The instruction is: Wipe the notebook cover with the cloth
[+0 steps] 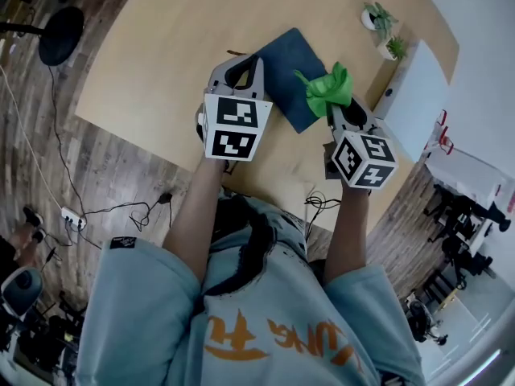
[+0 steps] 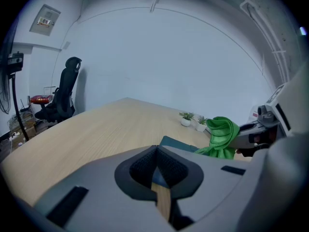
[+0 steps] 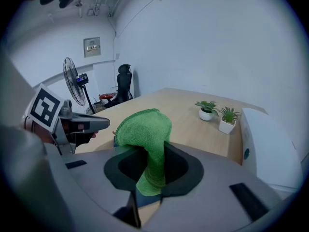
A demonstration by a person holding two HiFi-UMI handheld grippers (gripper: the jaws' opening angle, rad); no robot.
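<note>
1. Notebook (image 1: 288, 64): dark blue, flat on the wooden table (image 1: 153, 47), cover up, turned at an angle to the table edge. Lies ahead of both grippers and between them, so either can reach it.
2. Right gripper (image 1: 341, 112): jaws clamped on the green cloth (image 1: 328, 90). In the right gripper view the cloth (image 3: 145, 129) is pinched by its lower end, with a loose bunch standing up above the pads. That spare fold is probably meant as the wiping face.
3. Cloth held above the notebook's near right corner. Looks lifted clear of the cover, though contact cannot be ruled out from the head view.
4. Left gripper (image 1: 241, 64): jaws brought together with nothing between the pads. Only a slit of blue cover and table shows below them in the left gripper view.
5. Left gripper tip over the notebook's left edge. Likely placed to pin the notebook down during wiping. Whether it touches cannot be told.
6. Two small potted plants (image 1: 385, 32) and a white box (image 1: 418, 87) at the far right of the table, well apart from the notebook and out of the wiping path.
7. Judgement: wiping not yet begun. Next move calls for lowering the cloth onto the cover.
8. Risk: notebook sliding on the smooth table if left unpinned.
</note>
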